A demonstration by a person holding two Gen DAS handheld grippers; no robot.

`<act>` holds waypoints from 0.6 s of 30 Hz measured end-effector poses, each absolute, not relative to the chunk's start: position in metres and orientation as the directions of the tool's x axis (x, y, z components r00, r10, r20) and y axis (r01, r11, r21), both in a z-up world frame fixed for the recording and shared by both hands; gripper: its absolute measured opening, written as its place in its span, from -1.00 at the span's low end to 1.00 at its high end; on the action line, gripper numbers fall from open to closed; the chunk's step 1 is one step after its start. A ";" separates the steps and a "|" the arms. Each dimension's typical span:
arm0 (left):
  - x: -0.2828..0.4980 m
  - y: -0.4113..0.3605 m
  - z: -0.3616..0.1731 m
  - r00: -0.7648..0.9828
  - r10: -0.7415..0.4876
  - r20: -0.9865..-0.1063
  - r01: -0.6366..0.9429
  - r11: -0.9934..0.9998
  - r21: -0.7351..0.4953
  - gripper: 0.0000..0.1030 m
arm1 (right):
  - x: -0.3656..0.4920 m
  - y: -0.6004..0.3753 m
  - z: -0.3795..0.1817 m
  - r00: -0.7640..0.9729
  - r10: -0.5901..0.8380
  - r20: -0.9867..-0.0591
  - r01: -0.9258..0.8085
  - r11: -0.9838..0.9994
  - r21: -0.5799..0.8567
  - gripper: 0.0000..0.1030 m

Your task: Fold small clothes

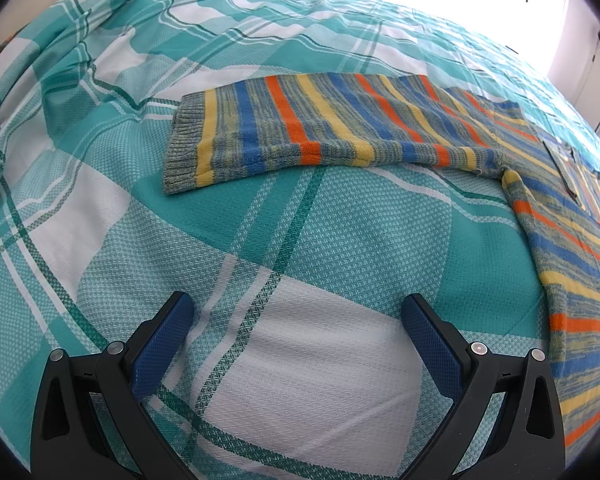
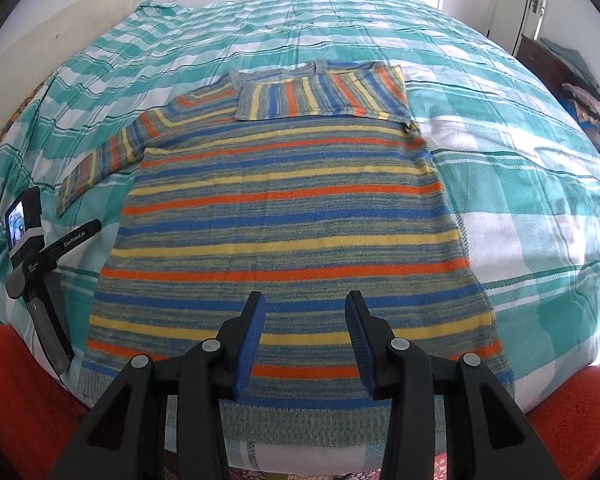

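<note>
A striped knit sweater (image 2: 284,216) in orange, blue, yellow and grey lies flat on the bed. Its right sleeve (image 2: 320,94) is folded across the chest. Its left sleeve (image 2: 104,156) stretches out to the left, and shows in the left wrist view (image 1: 320,128) ahead of my left gripper. My left gripper (image 1: 298,312) is open and empty above the bedspread, short of the sleeve; it also shows in the right wrist view (image 2: 40,256). My right gripper (image 2: 305,312) is open and empty over the sweater's lower hem.
The bed has a teal and white plaid bedspread (image 1: 300,360). A cream headboard (image 2: 60,28) runs along the left. A dark stand with piled clothes (image 2: 572,80) is at the far right. Red fabric (image 2: 572,432) shows at the near corners.
</note>
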State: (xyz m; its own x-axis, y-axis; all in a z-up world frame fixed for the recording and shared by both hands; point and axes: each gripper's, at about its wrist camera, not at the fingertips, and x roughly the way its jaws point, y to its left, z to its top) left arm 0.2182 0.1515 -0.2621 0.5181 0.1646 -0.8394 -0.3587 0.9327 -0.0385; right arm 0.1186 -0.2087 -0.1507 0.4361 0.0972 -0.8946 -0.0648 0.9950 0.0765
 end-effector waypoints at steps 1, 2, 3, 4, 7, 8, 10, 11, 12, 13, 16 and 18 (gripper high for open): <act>0.218 0.151 -0.262 0.518 0.165 -0.839 -0.359 0.933 -0.038 0.99 | 0.118 -0.208 -0.151 0.437 0.101 -0.894 -0.067 0.995 0.080 -0.19; 0.218 0.151 -0.262 0.518 0.165 -0.839 -0.359 0.933 -0.038 0.99 | 0.118 -0.208 -0.151 0.439 0.105 -0.892 -0.070 0.994 0.083 -0.19; 0.218 0.151 -0.262 0.518 0.165 -0.839 -0.359 0.933 -0.038 0.99 | 0.117 -0.207 -0.151 0.442 0.109 -0.891 -0.073 0.994 0.085 -0.19; 0.218 0.151 -0.262 0.518 0.165 -0.839 -0.359 0.933 -0.038 0.99 | 0.117 -0.207 -0.151 0.443 0.112 -0.890 -0.074 0.993 0.088 -0.19; 0.218 0.151 -0.262 0.518 0.165 -0.839 -0.359 0.933 -0.038 0.99 | 0.116 -0.207 -0.153 0.443 0.128 -0.888 -0.076 0.992 0.105 -0.19; 0.218 0.151 -0.262 0.518 0.165 -0.839 -0.359 0.933 -0.038 0.99 | 0.115 -0.208 -0.153 0.443 0.131 -0.887 -0.076 0.991 0.109 -0.19; 0.218 0.151 -0.262 0.518 0.165 -0.839 -0.359 0.933 -0.038 0.99 | 0.113 -0.209 -0.154 0.445 0.137 -0.885 -0.074 0.990 0.116 -0.19; 0.218 0.151 -0.262 0.518 0.165 -0.839 -0.359 0.933 -0.038 0.99 | 0.111 -0.211 -0.153 0.446 0.140 -0.884 -0.070 0.990 0.122 -0.19; 0.218 0.152 -0.262 0.518 0.165 -0.839 -0.359 0.933 -0.038 0.99 | 0.110 -0.213 -0.152 0.449 0.142 -0.882 -0.066 0.990 0.126 -0.19; 0.218 0.151 -0.262 0.518 0.165 -0.839 -0.359 0.933 -0.038 0.99 | 0.109 -0.214 -0.151 0.452 0.143 -0.881 -0.063 0.990 0.128 -0.19; 0.218 0.151 -0.262 0.518 0.166 -0.839 -0.360 0.932 -0.038 0.99 | 0.105 -0.224 -0.147 0.470 0.143 -0.871 -0.040 0.989 0.140 -0.18; 0.218 0.151 -0.262 0.519 0.164 -0.839 -0.361 0.932 -0.041 0.99 | 0.103 -0.231 -0.147 0.479 0.138 -0.867 -0.019 0.989 0.147 -0.13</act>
